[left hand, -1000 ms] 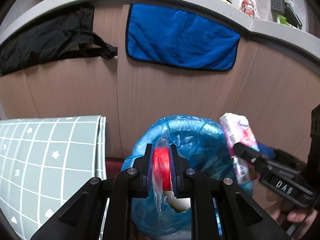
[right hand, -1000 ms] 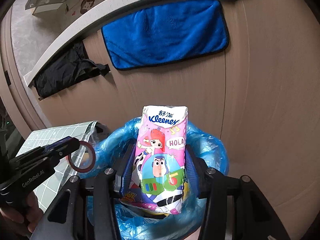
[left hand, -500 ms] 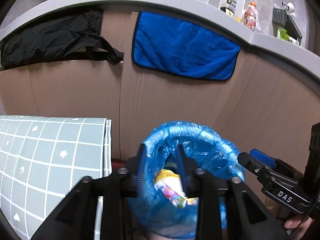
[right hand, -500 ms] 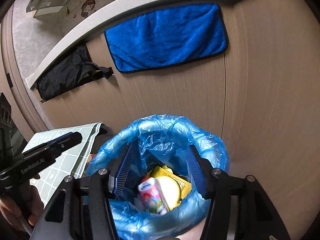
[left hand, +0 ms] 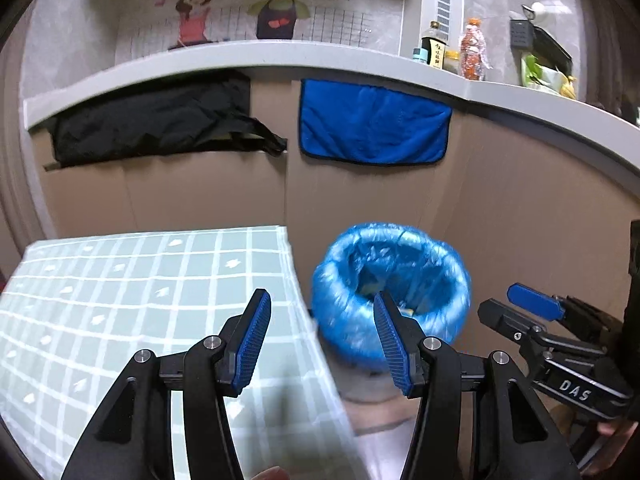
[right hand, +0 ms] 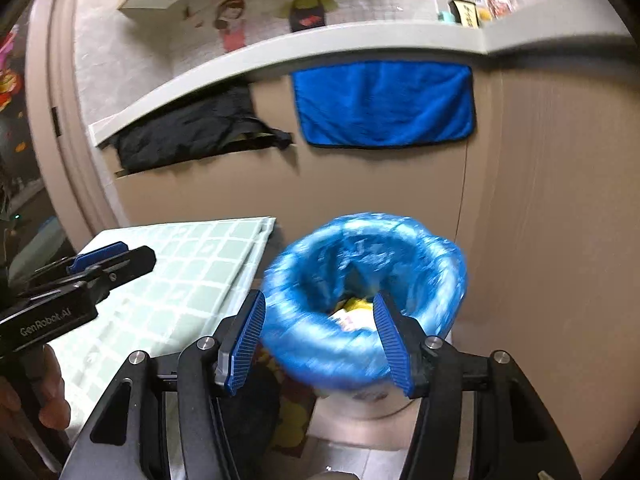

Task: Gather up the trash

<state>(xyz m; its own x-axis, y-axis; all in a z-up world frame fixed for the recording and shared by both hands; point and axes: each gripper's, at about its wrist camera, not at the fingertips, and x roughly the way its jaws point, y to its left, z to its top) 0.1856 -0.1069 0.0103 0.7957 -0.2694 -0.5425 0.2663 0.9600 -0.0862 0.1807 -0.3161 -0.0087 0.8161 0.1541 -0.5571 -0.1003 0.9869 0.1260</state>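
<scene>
Both grippers backed off bin (left hand: 390, 288); table (left hand: 132, 292) beside.

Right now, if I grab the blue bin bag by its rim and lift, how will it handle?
Probably floppy: the bin bag is thin, crinkled film folded over the bin's edge, so it should stretch and bunch. Likely light: only a few wrappers show inside. The shiny plastic may slip between the open fingers of the right gripper, so pinch a gathered fold.

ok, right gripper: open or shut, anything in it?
Open and empty. The right gripper has its blue pads wide apart with nothing between them, only the blue-lined bin behind, holding yellow trash.
</scene>
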